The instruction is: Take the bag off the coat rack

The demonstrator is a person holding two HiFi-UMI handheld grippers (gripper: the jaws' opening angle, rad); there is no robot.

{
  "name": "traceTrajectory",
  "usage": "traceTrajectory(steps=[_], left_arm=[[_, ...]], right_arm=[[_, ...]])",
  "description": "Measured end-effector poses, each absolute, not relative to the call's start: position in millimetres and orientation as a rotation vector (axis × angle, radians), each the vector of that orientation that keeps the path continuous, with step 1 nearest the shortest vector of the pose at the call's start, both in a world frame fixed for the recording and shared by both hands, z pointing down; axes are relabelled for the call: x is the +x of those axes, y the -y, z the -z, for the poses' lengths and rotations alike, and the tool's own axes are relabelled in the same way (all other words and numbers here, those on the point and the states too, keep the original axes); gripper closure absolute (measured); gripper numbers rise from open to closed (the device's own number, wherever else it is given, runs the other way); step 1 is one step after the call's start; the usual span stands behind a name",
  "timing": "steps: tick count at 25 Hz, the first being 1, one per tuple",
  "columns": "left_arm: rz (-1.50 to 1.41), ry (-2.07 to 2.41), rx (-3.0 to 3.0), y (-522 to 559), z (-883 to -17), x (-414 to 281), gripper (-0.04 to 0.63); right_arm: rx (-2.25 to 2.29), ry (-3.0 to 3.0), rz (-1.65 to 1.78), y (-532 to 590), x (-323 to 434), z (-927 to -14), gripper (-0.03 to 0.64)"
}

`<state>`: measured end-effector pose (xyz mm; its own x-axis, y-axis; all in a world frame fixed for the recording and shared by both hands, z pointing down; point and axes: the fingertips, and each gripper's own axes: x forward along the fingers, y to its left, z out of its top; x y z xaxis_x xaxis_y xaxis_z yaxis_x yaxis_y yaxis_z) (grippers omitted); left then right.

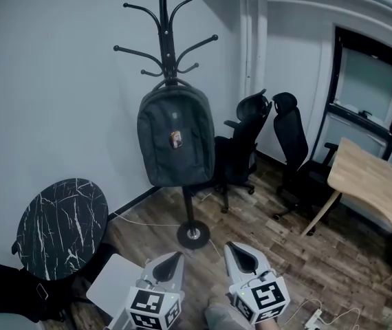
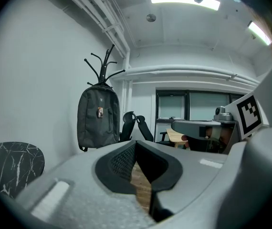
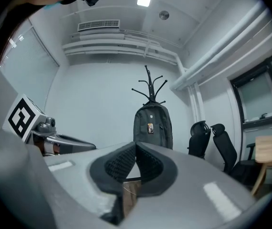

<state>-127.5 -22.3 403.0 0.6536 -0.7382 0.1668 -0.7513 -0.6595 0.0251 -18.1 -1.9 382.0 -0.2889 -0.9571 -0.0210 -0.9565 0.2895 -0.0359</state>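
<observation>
Hanging upright, long axis vertical, the bag (image 1: 176, 137) faces the room.

Two office chairs (image 1: 245, 146) stand beside a wooden desk (image 1: 373, 181).

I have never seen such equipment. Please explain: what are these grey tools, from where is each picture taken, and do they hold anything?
A person holds a two-jaw tool in each hand: the left gripper and the right gripper. The head view is from a camera on the person's head. The other two views come from cameras riding on the grippers, looking along their jaws. Both pairs of jaws are shut and hold nothing. A dark backpack hangs on a black coat rack; a round marble table and two office chairs stand nearby.
</observation>
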Motion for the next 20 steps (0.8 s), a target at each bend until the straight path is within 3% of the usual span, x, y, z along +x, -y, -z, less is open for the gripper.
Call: traceTrajectory(steps=[20], left_arm=[[-0.241,1.283,2.771,138.7,-392.4,-88.8,0.584]], right_arm=[[-1.819,-2.47,-0.041,117.7,21.6,-372.0,0.615]])
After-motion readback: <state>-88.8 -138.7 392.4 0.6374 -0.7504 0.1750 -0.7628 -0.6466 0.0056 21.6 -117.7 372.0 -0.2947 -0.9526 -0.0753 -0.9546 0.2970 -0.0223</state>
